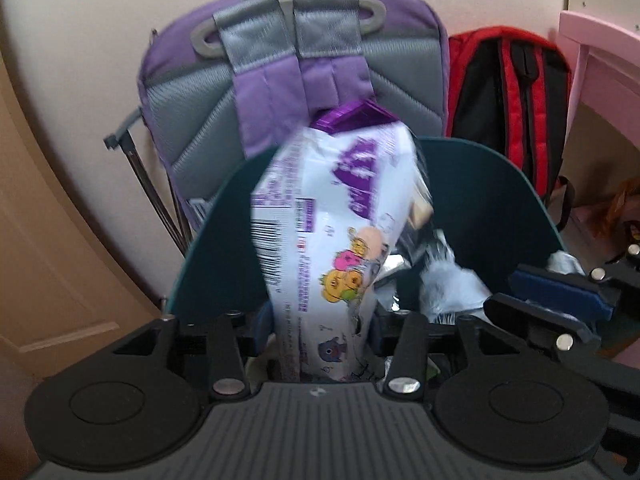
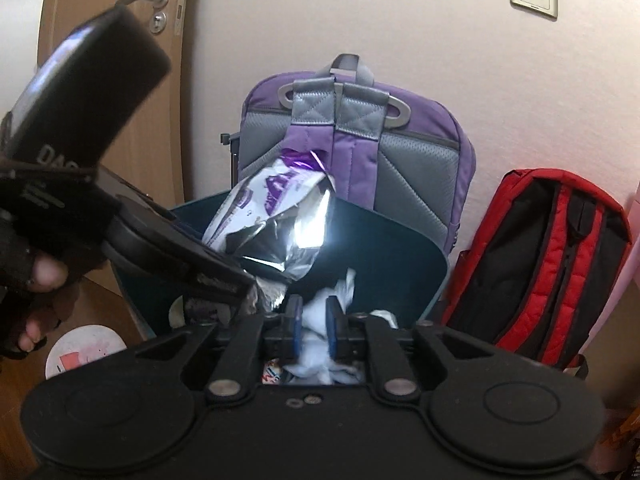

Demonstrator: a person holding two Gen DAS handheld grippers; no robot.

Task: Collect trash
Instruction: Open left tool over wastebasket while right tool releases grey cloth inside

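Observation:
A dark teal trash bin [image 1: 500, 184] stands open against the wall, and it also shows in the right wrist view [image 2: 384, 236]. My left gripper [image 1: 316, 328] is shut on a white and purple snack wrapper [image 1: 320, 216] and holds it upright over the bin. The wrapper shows its silver inside in the right wrist view [image 2: 280, 220]. My right gripper [image 2: 312, 320] is shut on a crumpled white tissue [image 2: 320, 316] over the bin. The right gripper also shows at the right of the left wrist view [image 1: 560, 296]. More crumpled paper [image 1: 448, 280] lies inside the bin.
A purple and grey backpack [image 1: 288, 56] leans on the wall right behind the bin. A red and black backpack [image 2: 552, 264] stands to its right. A wooden door [image 2: 120, 140] is at the left. A pink shelf edge [image 1: 600, 52] is at the far right.

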